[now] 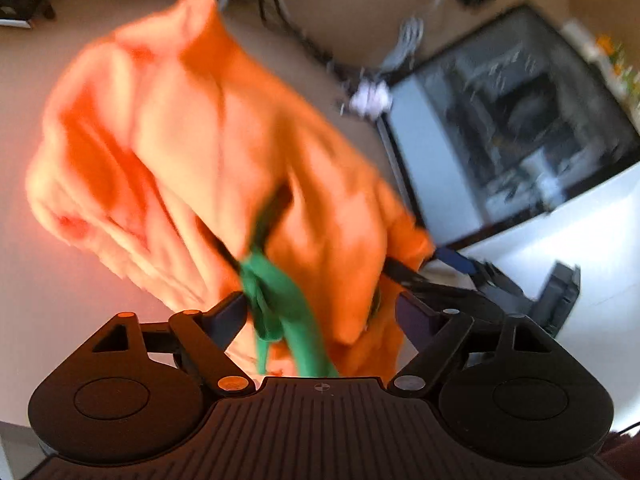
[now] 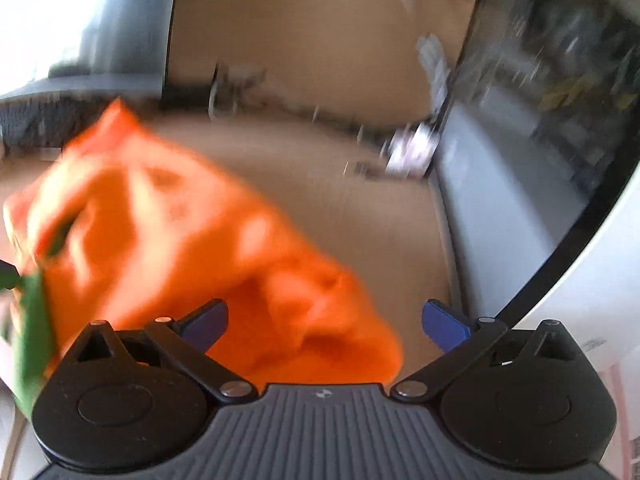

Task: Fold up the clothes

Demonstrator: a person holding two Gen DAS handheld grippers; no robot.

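Observation:
An orange garment (image 1: 180, 140) with a green trim (image 1: 280, 300) bulges up over the beige table, blurred by motion. My left gripper (image 1: 320, 312) has its jaws wide apart, with a bunch of the cloth and the green trim between them. The cloth brushes the left finger (image 1: 228, 314), and no firm pinch shows. The right gripper's blue-tipped finger (image 1: 454, 260) shows at the garment's right edge. In the right wrist view the orange garment (image 2: 180, 248) lies under and between the jaws of my right gripper (image 2: 326, 326), which is open. The right finger (image 2: 444, 328) is clear of the cloth. The green trim (image 2: 34, 320) hangs at the far left.
The beige table (image 1: 60, 288) runs left and back. A dark glass-sided case (image 1: 512, 112) stands at the right, with a white surface (image 1: 580, 232) in front of it. Cables (image 1: 280, 12) and a small white crumpled thing (image 1: 370, 98) lie behind the garment.

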